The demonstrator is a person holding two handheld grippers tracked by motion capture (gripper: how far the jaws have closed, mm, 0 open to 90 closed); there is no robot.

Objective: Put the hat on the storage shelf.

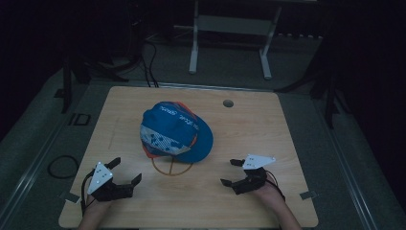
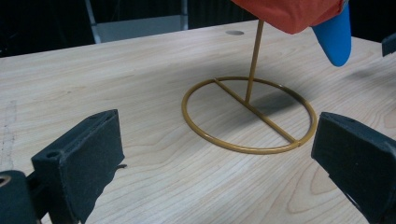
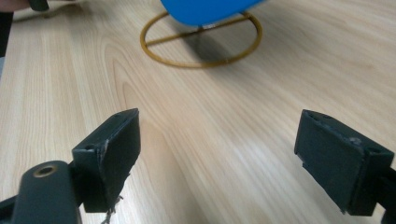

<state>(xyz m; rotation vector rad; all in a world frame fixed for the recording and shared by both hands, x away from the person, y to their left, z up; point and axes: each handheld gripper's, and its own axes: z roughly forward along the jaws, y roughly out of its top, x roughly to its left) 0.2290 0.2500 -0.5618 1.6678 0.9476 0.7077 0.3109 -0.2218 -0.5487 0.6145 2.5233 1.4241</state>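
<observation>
While both grippers' fingers stand apart and empty, the cap (image 1: 176,132) perches on a seemingly light wire stand (image 1: 172,167); 1 nudge could topple it.

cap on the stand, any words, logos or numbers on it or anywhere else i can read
Cap: white lettering runs along its blue crown in the high view, too small and blurred to read.
Floor left of the table: a dark marking that looks like "ID", though I cannot be sure.
Stand, tabletop, left tool and right tool: no text on them.
</observation>
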